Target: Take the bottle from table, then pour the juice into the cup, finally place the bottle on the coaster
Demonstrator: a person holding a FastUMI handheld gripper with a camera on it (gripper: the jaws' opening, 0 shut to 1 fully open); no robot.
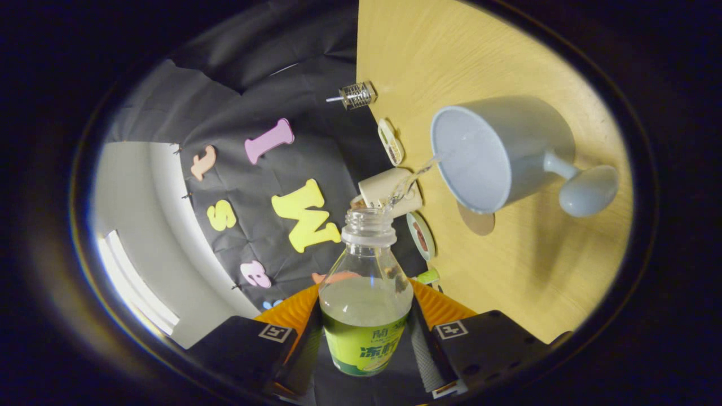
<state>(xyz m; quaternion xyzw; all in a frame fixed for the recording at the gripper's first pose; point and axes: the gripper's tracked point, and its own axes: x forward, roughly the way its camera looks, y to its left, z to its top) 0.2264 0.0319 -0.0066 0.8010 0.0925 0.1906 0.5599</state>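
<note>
gripper view: fingers [365, 338] pinching 1 bottle [365, 299] at the label, tipped, thin stream into 1 cup [496, 152] on worktop [479, 51] | coaster [477, 221] just under cup rim | handling: stiff, slick, part full, likely light; mid-body hold suits

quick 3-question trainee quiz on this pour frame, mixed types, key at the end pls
1. True or false: the gripper is shut on the bottle.
2. The stream of juice runs from the bottle's mouth into: A) the cup B) the coaster C) the table.
3. Fill in: the bottle's cap is ____.

Key:
1. True; both fingers press on its sides.
2. A
3. Off; the mouth is open.
</note>
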